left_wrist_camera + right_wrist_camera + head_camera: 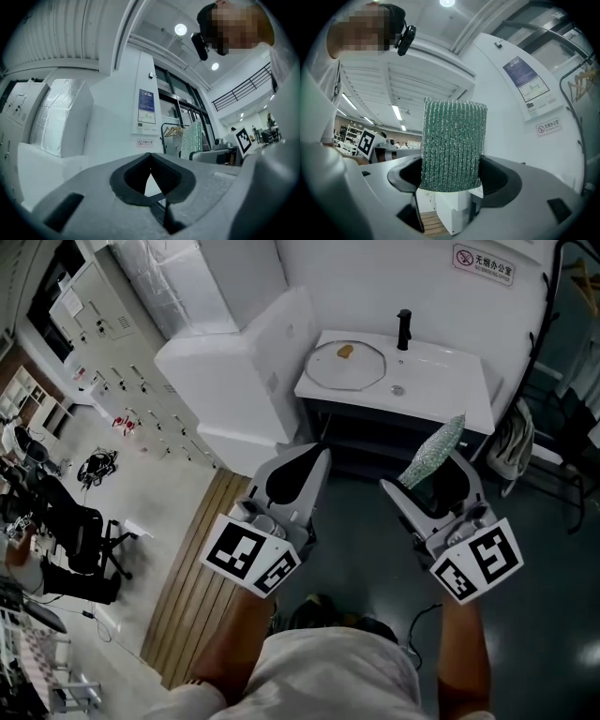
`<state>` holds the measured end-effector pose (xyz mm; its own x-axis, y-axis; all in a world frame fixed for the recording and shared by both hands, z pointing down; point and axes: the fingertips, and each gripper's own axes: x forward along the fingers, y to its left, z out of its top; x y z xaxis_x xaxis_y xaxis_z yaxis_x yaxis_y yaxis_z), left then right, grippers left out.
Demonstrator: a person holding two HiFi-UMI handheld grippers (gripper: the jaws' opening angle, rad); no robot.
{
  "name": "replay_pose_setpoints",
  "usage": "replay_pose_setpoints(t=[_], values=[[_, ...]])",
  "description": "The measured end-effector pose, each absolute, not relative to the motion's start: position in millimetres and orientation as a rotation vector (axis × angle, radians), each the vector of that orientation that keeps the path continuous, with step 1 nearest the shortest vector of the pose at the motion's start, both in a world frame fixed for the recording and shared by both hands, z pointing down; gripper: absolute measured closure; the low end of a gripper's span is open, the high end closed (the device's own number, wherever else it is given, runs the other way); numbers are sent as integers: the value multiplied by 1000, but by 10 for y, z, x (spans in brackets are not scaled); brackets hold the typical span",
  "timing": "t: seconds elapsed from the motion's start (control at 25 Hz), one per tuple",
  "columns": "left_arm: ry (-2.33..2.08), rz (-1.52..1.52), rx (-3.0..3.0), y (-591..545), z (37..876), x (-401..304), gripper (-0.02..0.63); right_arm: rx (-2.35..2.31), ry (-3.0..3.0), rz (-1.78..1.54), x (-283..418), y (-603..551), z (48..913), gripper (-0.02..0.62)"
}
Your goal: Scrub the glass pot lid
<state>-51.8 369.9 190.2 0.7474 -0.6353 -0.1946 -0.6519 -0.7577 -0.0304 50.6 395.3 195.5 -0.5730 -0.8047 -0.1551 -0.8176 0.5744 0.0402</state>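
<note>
The round glass pot lid lies flat on the left side of the white sink counter, with a small brown bit on it. Both grippers are held up well short of the counter, pointing at it. My left gripper is shut with nothing in it, its jaws meeting in a point. My right gripper is shut on a green scrub sponge, which sticks up between its jaws.
A black faucet stands at the back of the counter, with a drain in front of it. A large white appliance stands left of the counter. Wooden floor strip and an office chair lie to the left.
</note>
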Motion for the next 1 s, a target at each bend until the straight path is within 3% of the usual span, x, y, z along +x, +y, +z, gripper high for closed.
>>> replay_pose_setpoints(t=[0.48, 1.0], values=[[1116, 257, -2826, 2994, 2010, -522, 591, -1377, 2708, 136, 596, 3304, 2108, 247], [1108, 271, -2831, 1341, 2061, -793, 591, -1470, 2740, 120, 393, 1748, 2142, 247]])
